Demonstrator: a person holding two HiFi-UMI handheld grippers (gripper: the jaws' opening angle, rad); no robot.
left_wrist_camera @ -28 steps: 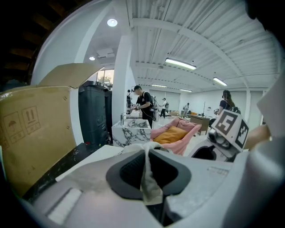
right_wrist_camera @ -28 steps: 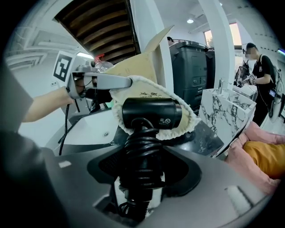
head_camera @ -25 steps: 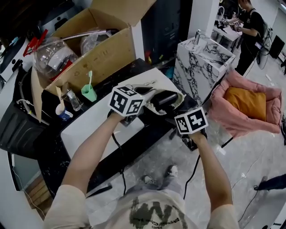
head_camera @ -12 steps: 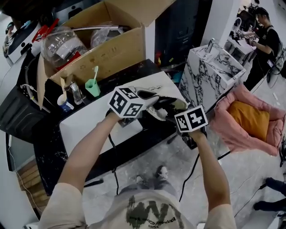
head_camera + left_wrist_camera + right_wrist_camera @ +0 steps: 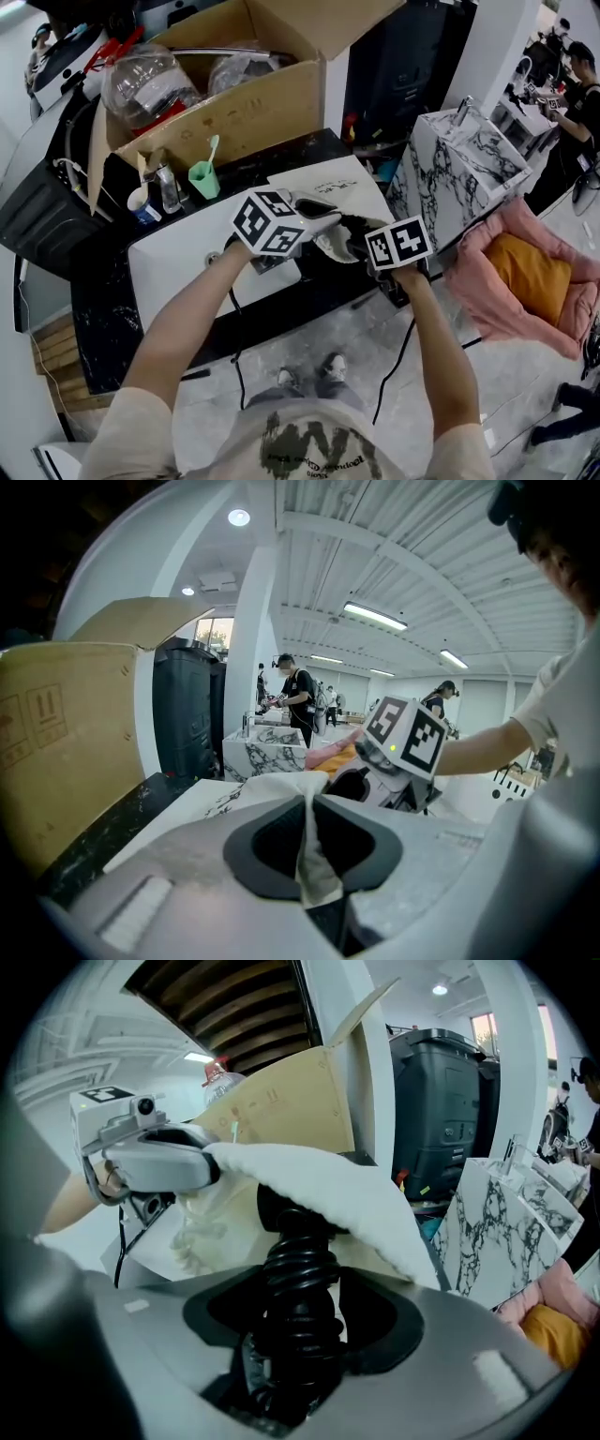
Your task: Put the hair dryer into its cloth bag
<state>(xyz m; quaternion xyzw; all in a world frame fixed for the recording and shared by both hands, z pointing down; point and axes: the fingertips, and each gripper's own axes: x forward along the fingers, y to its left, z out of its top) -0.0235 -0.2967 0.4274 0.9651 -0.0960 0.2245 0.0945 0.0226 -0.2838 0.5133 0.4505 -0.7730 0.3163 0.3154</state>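
- The left gripper [image 5: 309, 810] has its jaws nearly together, pinching an edge of the cream-white cloth bag [image 5: 323, 1180] at the near edge of the white table [image 5: 178, 258].
- The right gripper [image 5: 300, 1312] has its jaws set wide, clamped on the black hair dryer [image 5: 298, 1251] at its ribbed cord sleeve.
- The dryer's body sits inside the bag's mouth, mostly covered by cloth.

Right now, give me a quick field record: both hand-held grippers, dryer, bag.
left hand-held gripper: shut on the rim of the cloth bag, lifting its mouth
right hand-held gripper: shut on the hair dryer at its ribbed black end
hair dryer: front under the bag's cloth, ribbed end outside
cloth bag: white, mouth facing the dryer
task state: dryer partly in
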